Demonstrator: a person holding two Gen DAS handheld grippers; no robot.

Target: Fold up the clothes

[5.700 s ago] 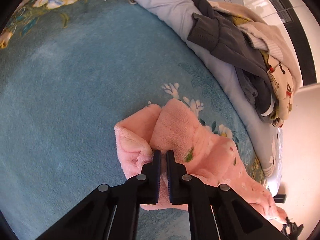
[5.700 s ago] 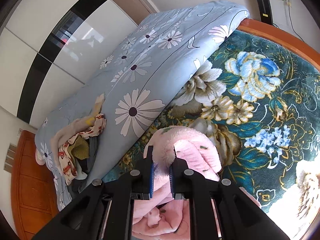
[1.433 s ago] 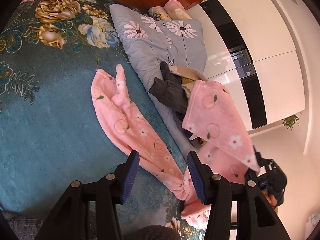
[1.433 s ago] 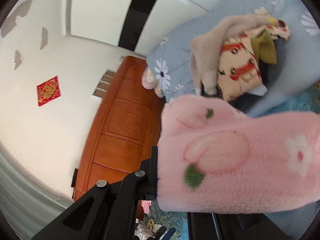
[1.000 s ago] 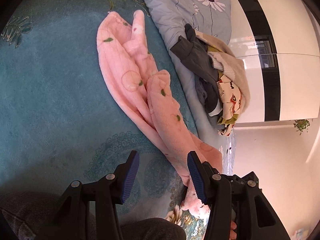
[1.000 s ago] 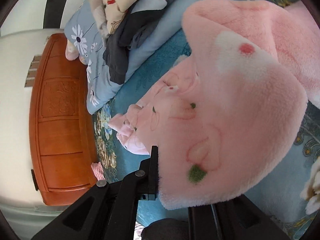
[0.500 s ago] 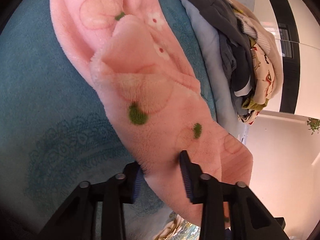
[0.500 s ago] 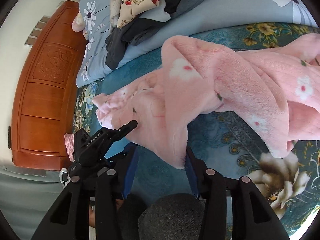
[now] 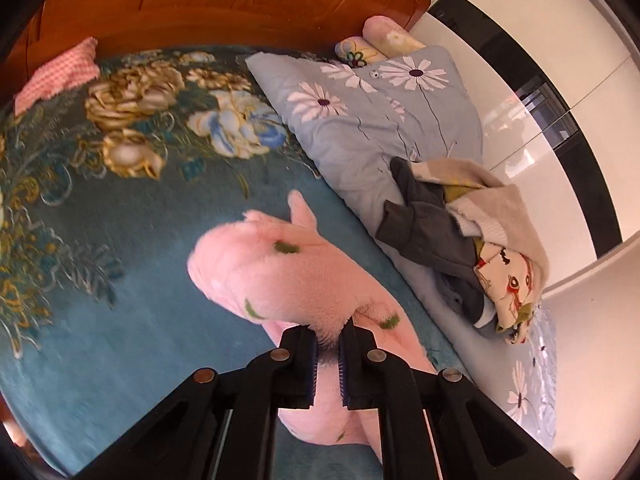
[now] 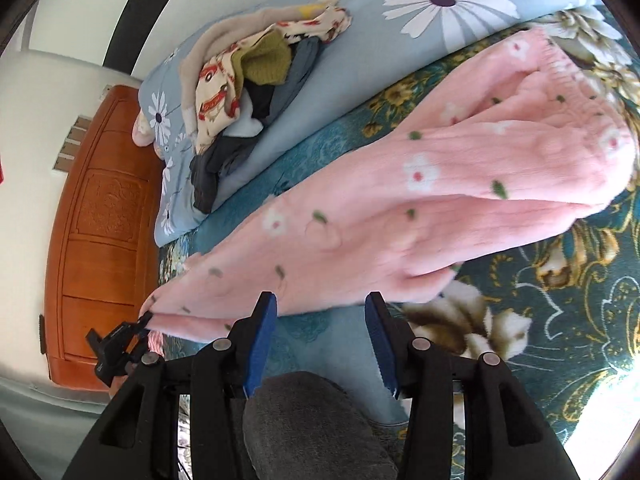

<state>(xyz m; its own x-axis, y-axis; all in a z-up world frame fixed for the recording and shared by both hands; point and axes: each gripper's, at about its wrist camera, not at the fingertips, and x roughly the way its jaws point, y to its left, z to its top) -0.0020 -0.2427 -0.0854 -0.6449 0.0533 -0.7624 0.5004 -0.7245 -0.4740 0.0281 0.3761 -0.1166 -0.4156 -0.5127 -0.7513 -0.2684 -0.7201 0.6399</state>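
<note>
left wrist view: left gripper [image 9: 328, 344] clamped on a cuff end of pink fleece trousers [image 9: 288, 276], lifted off teal floral blanket [image 9: 120, 240]. right wrist view: right gripper [image 10: 320, 320] spread apart, holding nothing, trousers stretched across blanket just beyond.

Both the left gripper [image 9: 328, 338] and right gripper [image 10: 320, 316] have matte black angular arms with round silver screws and ribbed blue pads [image 10: 262, 332] lining their fingers.
</note>
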